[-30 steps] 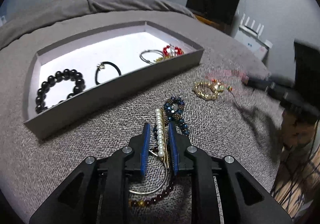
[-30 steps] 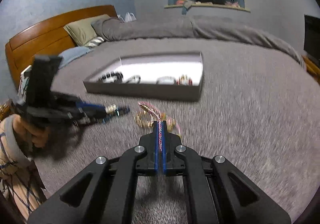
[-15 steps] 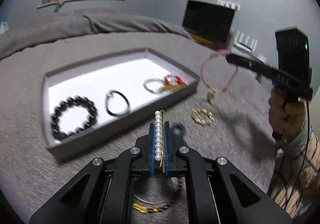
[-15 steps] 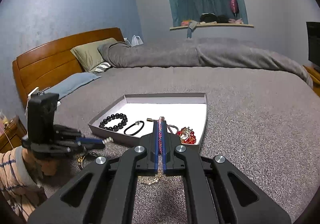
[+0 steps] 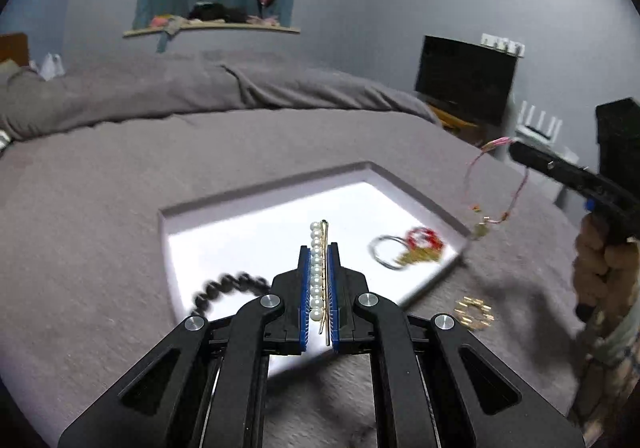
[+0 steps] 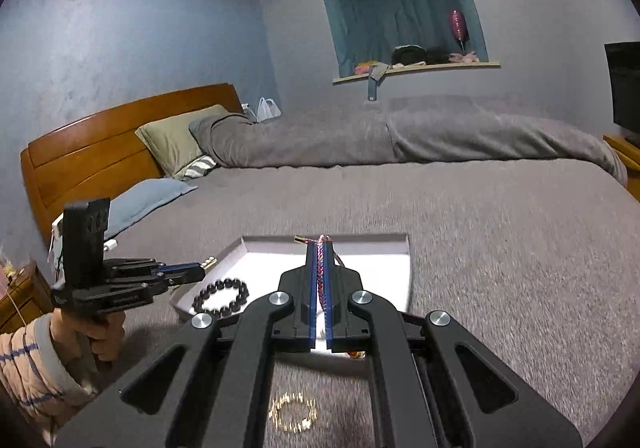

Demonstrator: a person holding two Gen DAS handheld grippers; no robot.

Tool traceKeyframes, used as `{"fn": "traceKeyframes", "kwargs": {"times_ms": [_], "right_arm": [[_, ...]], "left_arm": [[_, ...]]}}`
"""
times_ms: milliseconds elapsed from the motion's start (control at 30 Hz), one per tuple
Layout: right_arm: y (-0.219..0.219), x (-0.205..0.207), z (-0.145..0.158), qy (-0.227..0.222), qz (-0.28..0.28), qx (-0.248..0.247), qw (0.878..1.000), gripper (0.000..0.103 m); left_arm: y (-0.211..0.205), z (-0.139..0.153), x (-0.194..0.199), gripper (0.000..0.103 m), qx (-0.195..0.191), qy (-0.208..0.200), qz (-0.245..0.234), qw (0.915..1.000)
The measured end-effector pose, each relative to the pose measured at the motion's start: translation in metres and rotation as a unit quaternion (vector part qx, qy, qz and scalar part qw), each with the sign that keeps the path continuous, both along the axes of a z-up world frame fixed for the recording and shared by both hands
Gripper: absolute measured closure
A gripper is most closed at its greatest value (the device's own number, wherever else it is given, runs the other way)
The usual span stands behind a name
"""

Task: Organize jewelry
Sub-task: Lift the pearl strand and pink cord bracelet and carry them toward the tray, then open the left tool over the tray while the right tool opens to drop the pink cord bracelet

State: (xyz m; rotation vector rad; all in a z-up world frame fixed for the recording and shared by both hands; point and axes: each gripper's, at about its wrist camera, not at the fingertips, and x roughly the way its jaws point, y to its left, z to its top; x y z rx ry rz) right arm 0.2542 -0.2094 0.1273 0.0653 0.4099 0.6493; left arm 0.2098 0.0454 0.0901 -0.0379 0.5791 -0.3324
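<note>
Left wrist view: left gripper (image 5: pixel 319 268), clamped on the white pearl hairpin with gold bar (image 5: pixel 319 276), has lifted off the bedspread and now hangs over the shallow grey cardboard tray (image 5: pixel 264 184). Right gripper (image 6: pixel 320 280), pinching the pink braided cord bracelet (image 5: pixel 496 184), has risen likewise. Both look ready to drop; gold link bracelet (image 6: pixel 294 414) remains on the grey bedspread (image 6: pixel 500 248).

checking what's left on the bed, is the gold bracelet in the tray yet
No, the gold bracelet lies on the grey blanket, outside the tray, near its corner.
</note>
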Motion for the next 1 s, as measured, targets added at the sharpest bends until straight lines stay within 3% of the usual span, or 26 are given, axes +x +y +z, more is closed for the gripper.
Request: {"fn": "traceKeyframes", "kwargs": {"times_ms": [167,500,900,933,967,1000], "right_arm": [[0.017,0.017,-0.001,-0.001,-0.002,0.000,1.000,0.101],[0.058,0.052,-0.034,0.075,0.049,0.019,0.996,0.101],[0.047,0.080,-0.070,0.120,-0.053,-0.065,0.989,0.099],[0.046,0.081,-0.071,0.122,-0.055,-0.067,0.989,0.097],[0.045,0.081,-0.071,0.120,-0.057,-0.069,0.989,0.094],[0.044,0.080,-0.070,0.118,-0.057,-0.069,0.989,0.085]], "left_arm": [[0.010,-0.009,0.020,0.094,0.002,0.005,0.040,0.9992],[0.012,-0.026,0.043,0.094,-0.007,0.039,0.038,0.9985],[0.012,-0.046,0.064,0.094,0.000,0.098,0.046,0.9942],[0.013,-0.046,0.063,0.091,-0.001,0.098,0.045,0.9942],[0.013,-0.046,0.061,0.082,-0.002,0.095,0.046,0.9944],[0.014,-0.045,0.060,0.070,-0.001,0.092,0.047,0.9946]]}}
